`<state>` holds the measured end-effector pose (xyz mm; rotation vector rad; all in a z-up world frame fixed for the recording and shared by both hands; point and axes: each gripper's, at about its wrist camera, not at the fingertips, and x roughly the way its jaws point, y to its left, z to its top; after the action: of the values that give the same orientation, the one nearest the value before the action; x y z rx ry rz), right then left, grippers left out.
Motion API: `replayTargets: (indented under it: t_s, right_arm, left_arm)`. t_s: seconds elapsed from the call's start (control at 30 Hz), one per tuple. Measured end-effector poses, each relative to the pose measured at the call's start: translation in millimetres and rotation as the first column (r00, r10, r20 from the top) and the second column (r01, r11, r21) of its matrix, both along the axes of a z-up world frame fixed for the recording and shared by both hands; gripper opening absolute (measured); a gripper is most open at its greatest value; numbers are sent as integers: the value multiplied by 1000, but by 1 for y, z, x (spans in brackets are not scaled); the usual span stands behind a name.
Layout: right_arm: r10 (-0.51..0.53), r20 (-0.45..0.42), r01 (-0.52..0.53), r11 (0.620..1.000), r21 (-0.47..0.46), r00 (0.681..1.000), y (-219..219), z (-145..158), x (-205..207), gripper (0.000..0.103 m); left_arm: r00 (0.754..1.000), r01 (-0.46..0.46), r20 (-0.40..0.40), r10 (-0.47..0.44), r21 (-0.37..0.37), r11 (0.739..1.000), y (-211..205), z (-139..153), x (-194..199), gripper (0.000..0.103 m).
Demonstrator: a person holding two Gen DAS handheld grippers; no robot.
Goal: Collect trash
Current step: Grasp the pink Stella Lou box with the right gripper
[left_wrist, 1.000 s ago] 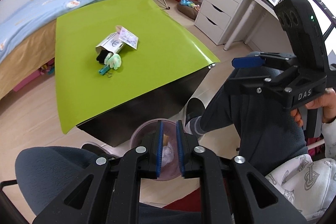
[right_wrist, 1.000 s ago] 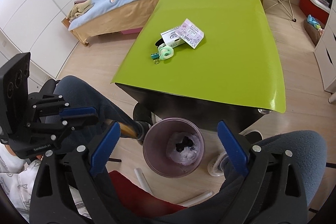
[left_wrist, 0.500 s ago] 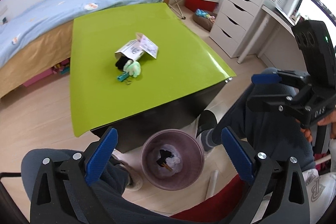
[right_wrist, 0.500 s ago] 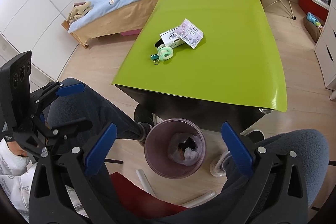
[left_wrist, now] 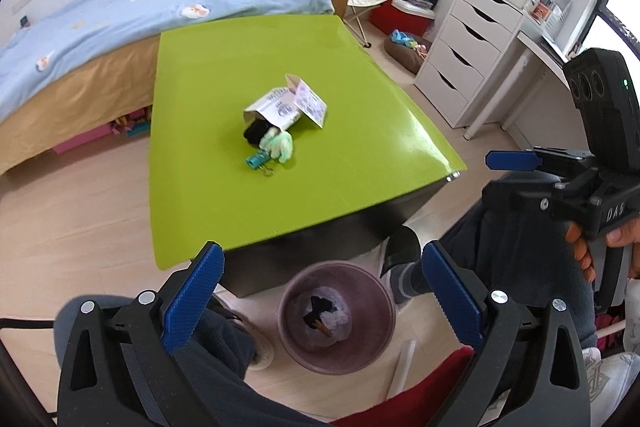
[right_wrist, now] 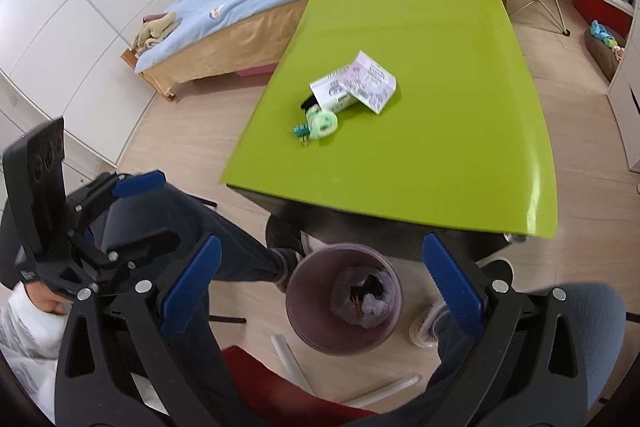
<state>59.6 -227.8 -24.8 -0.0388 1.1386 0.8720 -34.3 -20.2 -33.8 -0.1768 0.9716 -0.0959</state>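
Observation:
A mauve trash bin [left_wrist: 337,319] stands on the floor at the green table's [left_wrist: 224,199] near edge, with white tissue and dark scraps inside; it also shows in the right wrist view [right_wrist: 344,297]. On the table lie a small white carton [left_wrist: 274,109], a printed paper [left_wrist: 310,103], a black item [left_wrist: 255,134], a green fluffy thing [left_wrist: 280,145] and a teal binder clip [left_wrist: 256,161]. My left gripper [left_wrist: 320,297] is open and empty above the bin. My right gripper [right_wrist: 320,293] is open and empty above the bin too.
A bed [left_wrist: 80,39] with blue cover and plush toys stands behind the table. A white drawer unit [left_wrist: 472,55] is at the right. White tubes [right_wrist: 288,353] and a plastic cup [right_wrist: 426,327] lie on the floor by the bin. The person's legs flank the bin.
My left gripper went from shut to wide open over the bin, and dark scraps now lie in it. The left gripper then rose a little. The right gripper stayed open.

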Motion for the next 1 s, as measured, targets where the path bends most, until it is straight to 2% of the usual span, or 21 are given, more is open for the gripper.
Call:
replayTargets:
  t_s: [0.27, 0.53, 0.8, 1.0]
  right_arm:
    - [-13, -28, 14, 999, 32, 1000, 25, 8, 43, 99]
    - [-47, -107, 53, 997, 54, 993, 53, -3, 97, 99]
    - [-103, -243, 120, 991, 55, 964, 77, -41, 156, 99]
    - [-133, -321, 157, 986, 50, 938, 90, -69, 183, 99]
  left_arm:
    - [999, -37, 24, 36, 13, 999, 16, 6, 19, 95]
    - [999, -41, 38, 40, 22, 999, 22, 10, 41, 95]
    - [999, -40, 27, 39, 25, 999, 21, 6, 52, 95]
    - [999, -38, 14, 38, 22, 999, 20, 2, 59, 95]
